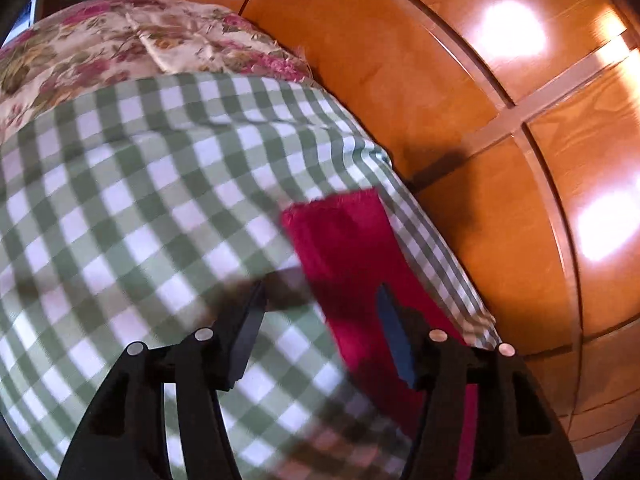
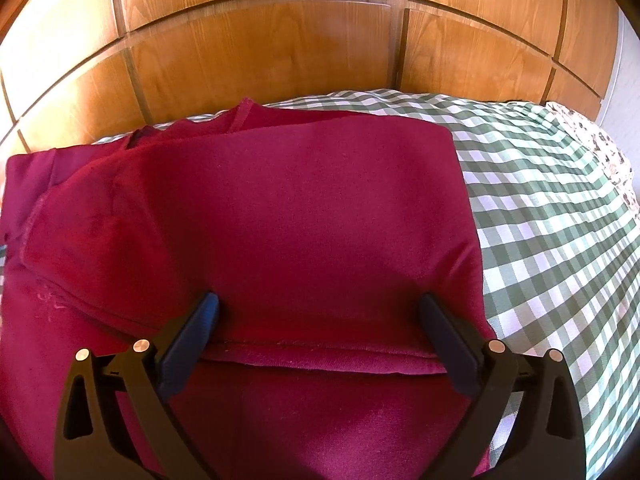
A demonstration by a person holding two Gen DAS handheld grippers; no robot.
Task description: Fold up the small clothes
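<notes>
Crimson garment (image 2: 256, 216) lying part-folded on the green checked cloth (image 2: 552, 200), close to the wooden panelling (image 2: 260, 52). Right gripper (image 2: 320, 304) spread wide over its near hem, gripping nothing. Left gripper (image 1: 320, 292) likewise splayed, above the garment's edge (image 1: 344, 240), floral cover (image 1: 120, 40) beyond.

Red garment (image 1: 352, 264) motion-blurred and cut off below, checked cloth (image 1: 140, 200) smeared, garment's left edge cropped.
</notes>
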